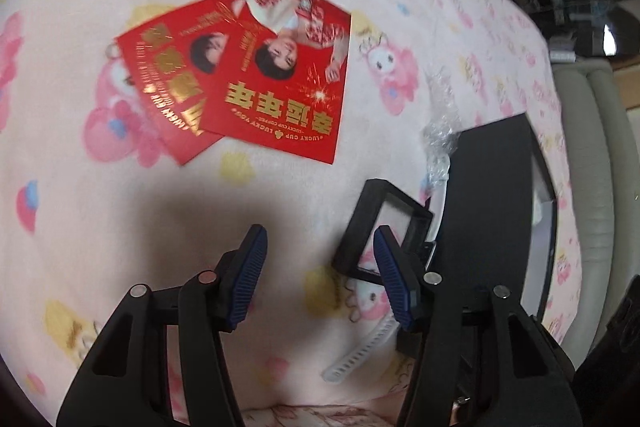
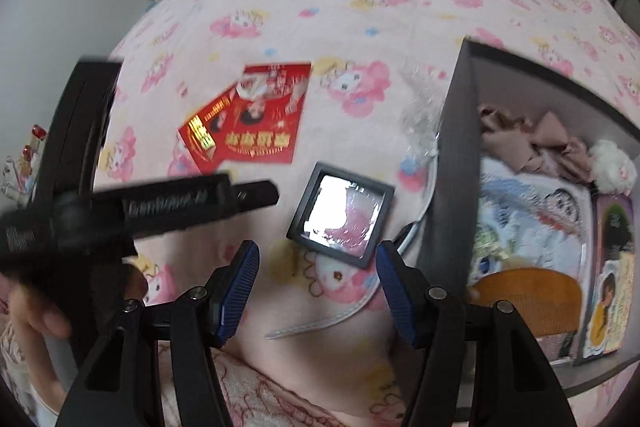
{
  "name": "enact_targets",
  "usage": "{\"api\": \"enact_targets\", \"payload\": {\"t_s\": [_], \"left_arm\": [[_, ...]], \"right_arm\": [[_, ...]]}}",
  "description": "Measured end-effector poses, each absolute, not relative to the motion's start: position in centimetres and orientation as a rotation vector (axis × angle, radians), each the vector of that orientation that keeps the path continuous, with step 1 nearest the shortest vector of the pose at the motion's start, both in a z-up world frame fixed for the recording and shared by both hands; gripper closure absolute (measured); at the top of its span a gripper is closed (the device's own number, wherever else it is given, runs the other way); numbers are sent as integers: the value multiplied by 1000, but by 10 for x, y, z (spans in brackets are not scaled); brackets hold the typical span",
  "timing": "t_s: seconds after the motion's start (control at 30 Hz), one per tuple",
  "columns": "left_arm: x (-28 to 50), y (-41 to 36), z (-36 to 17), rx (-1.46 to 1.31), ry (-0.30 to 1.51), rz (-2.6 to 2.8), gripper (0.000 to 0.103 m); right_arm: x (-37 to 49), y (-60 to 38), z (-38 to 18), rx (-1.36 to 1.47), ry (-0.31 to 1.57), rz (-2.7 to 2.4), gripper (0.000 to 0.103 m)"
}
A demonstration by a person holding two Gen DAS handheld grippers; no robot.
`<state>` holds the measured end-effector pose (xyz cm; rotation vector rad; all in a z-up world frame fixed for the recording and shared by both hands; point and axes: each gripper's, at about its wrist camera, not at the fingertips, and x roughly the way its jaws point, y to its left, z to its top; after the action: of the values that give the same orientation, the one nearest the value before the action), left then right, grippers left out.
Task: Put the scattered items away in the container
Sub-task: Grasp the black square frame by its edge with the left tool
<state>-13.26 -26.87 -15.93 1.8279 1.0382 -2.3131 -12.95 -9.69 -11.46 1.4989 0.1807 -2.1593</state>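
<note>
Two red envelopes (image 1: pixel 256 75) with gold print lie overlapped on the pink cartoon blanket (image 1: pixel 80 187). A small black square frame box (image 1: pixel 394 215) with a clear film face rests near the container's dark wall (image 1: pixel 488 207). My left gripper (image 1: pixel 324 267) hangs open over bare blanket, and its right finger overlaps the box's edge in the picture. In the right wrist view the same box (image 2: pixel 340 215) lies just beyond my open right gripper (image 2: pixel 316 259), with the envelopes (image 2: pixel 248 123) farther back. A white strap (image 2: pixel 320 323) curves under it.
The grey container (image 2: pixel 460 147) at the right holds beige cloth (image 2: pixel 536 143), a white fluffy item (image 2: pixel 612 163), an orange comb (image 2: pixel 528 299) and printed cards. Crumpled clear bubble wrap (image 2: pixel 420 119) lies against its wall. The other tool's black body (image 2: pixel 160 211) and a hand (image 2: pixel 40 315) fill the left side.
</note>
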Motion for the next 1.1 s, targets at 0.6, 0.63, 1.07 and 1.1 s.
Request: {"api": "enact_targets", "payload": {"t_s": [0.6, 0.63, 1.07, 1.1], "left_arm": [[-122, -269, -162, 1879, 1046, -2345, 91], [-115, -275, -160, 1869, 1062, -2341, 91], [-80, -328, -179, 1778, 1144, -2222, 82], [-80, -328, -180, 1761, 1163, -2231, 82]], "right_arm": [[-131, -106, -114, 1512, 147, -2179, 45], [-130, -106, -111, 1510, 115, -2166, 45], [-137, -164, -162, 1568, 224, -2032, 45], [-140, -163, -168, 1580, 230, -2041, 45]]}}
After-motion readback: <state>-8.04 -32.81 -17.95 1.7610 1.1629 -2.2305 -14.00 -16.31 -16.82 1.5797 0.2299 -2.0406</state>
